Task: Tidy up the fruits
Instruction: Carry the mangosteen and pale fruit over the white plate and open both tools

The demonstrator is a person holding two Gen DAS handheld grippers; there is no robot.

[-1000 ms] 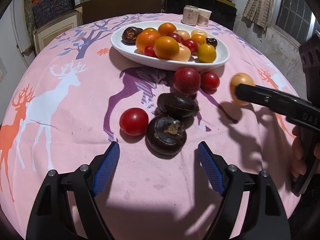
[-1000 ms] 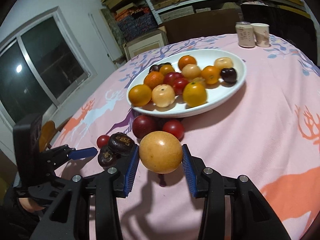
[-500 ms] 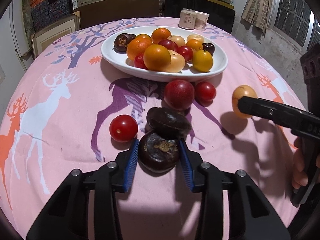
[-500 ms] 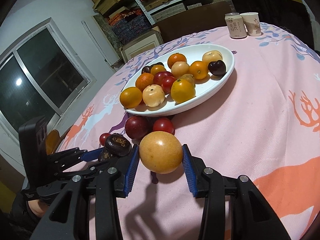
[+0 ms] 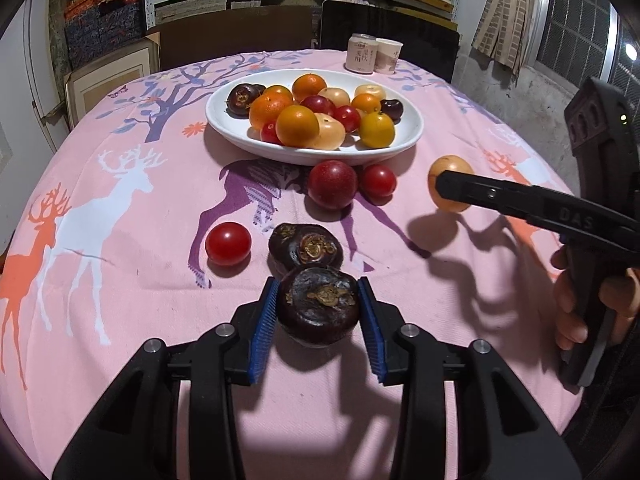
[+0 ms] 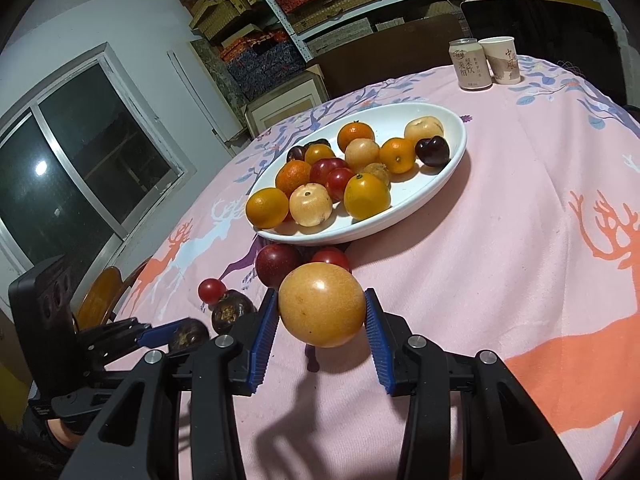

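Observation:
My left gripper (image 5: 318, 308) is shut on a dark purple mangosteen (image 5: 319, 305) and holds it just above the pink cloth. A second mangosteen (image 5: 305, 247) lies just beyond it, with a small red tomato (image 5: 228, 243) to its left. My right gripper (image 6: 321, 310) is shut on a yellow-orange round fruit (image 6: 322, 304), held above the cloth; it also shows in the left wrist view (image 5: 450, 188). A dark red plum (image 5: 332, 184) and a red tomato (image 5: 378, 181) lie in front of the white oval dish (image 5: 224, 120) full of several fruits.
A drink can (image 5: 361, 53) and a paper cup (image 5: 387, 56) stand at the table's far edge. Shelves with boxes line the back wall. A window (image 6: 72, 168) is to the left in the right wrist view.
My left gripper moved forward, closed on the near mangosteen and lifted it slightly. My right gripper, still holding the yellow fruit, rose a little.

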